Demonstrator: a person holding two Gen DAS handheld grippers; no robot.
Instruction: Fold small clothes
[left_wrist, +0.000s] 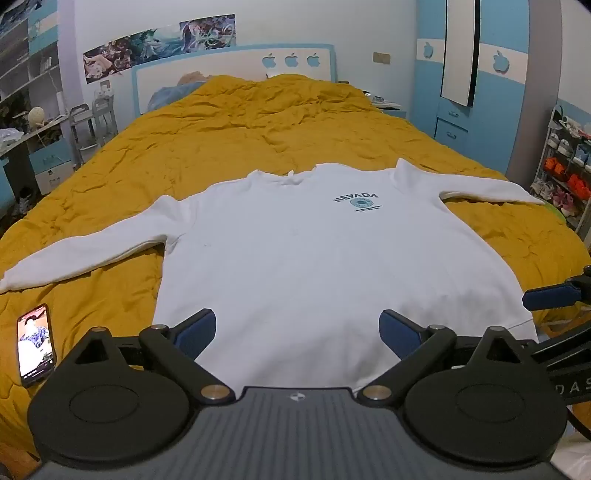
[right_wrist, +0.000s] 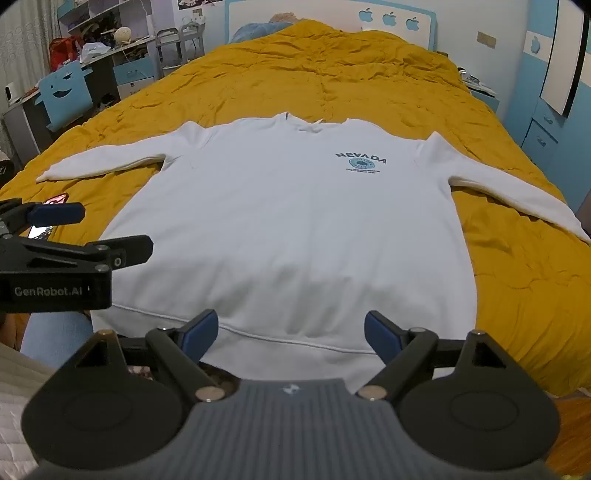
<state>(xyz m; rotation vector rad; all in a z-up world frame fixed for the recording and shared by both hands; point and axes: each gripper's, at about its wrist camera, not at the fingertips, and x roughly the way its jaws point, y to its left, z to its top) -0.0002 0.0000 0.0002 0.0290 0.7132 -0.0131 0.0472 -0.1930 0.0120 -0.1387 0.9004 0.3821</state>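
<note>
A white long-sleeved sweatshirt (left_wrist: 295, 258) with a blue "NEVADA" print lies flat, front up, on a mustard-yellow quilt, both sleeves spread out to the sides. It also shows in the right wrist view (right_wrist: 288, 221). My left gripper (left_wrist: 297, 328) is open and empty, above the hem near the bed's foot. My right gripper (right_wrist: 291, 332) is open and empty, also above the hem, to the right of the left one. The left gripper shows at the left of the right wrist view (right_wrist: 70, 229).
A phone (left_wrist: 35, 343) with a lit screen lies on the quilt (left_wrist: 258, 129) left of the sweatshirt. A desk and shelves (right_wrist: 92, 55) stand left of the bed. A blue wardrobe (left_wrist: 461, 92) and a shoe rack (left_wrist: 565, 173) stand to the right.
</note>
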